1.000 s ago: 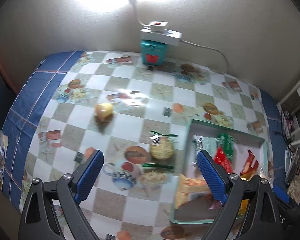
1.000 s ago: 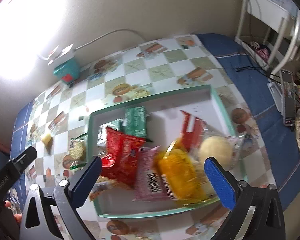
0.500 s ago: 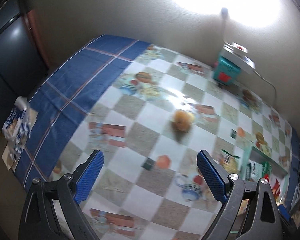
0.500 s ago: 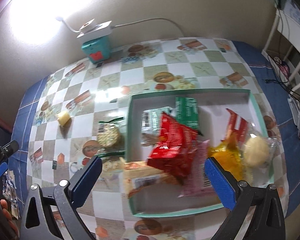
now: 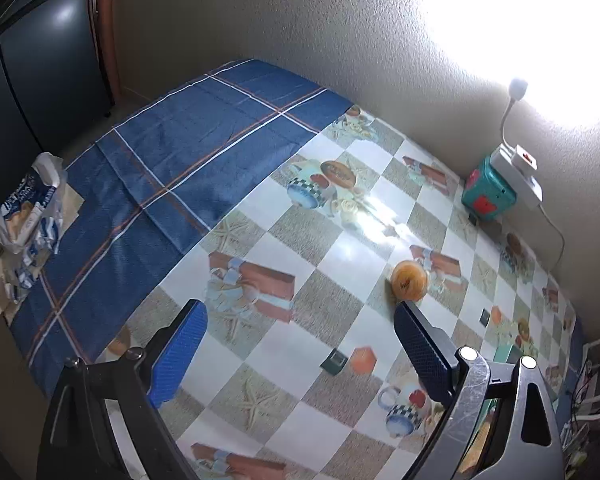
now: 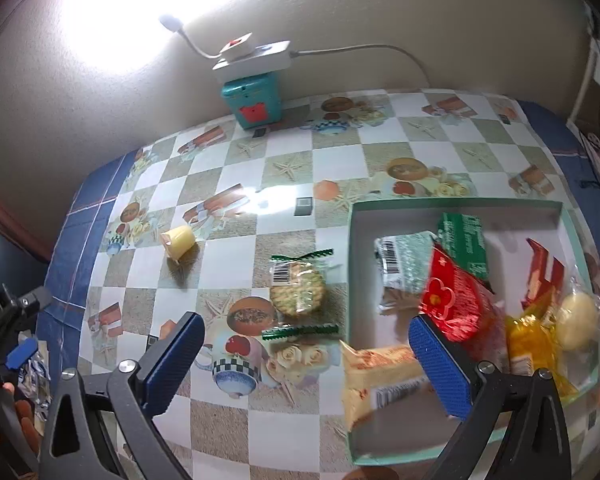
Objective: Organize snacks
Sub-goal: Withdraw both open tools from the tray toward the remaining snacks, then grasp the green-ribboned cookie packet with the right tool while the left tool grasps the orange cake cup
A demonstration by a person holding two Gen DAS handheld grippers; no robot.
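Here we look over a tabletop [image 6: 260, 432] covered in a checked cloth printed with cups, starfish and gift boxes, with a blue plaid cloth [image 5: 172, 152] at its far left end. On the right side of the tabletop sits a shallow box [image 6: 452, 202] with a pale green rim, and most of the snacks lie inside it: a red packet [image 6: 460, 304], a green packet [image 6: 462, 244], a silvery-green wrapper with a barcode [image 6: 404, 264], a yellow packet [image 6: 532, 344], a round pale bun in clear wrap [image 6: 578, 320], and a cream-coloured bar [image 6: 380, 376] lying over the box's left edge.

Our right gripper [image 6: 312, 364] hangs above the near left corner of the box, jaws spread wide with nothing between them. Our left gripper [image 5: 296, 354] hangs over the left part of the tabletop, jaws equally wide apart and holding nothing.

Against the wall stands a teal cube [image 6: 254, 100] with a white power strip [image 6: 256, 60] on top of it.

Two snacks lie outside the box. A clear-wrapped round cracker pack [image 6: 298, 292] with green ends rests just left of the box. Well apart from it, further left, a small yellow cup-shaped snack [image 6: 178, 240] lies on its side.
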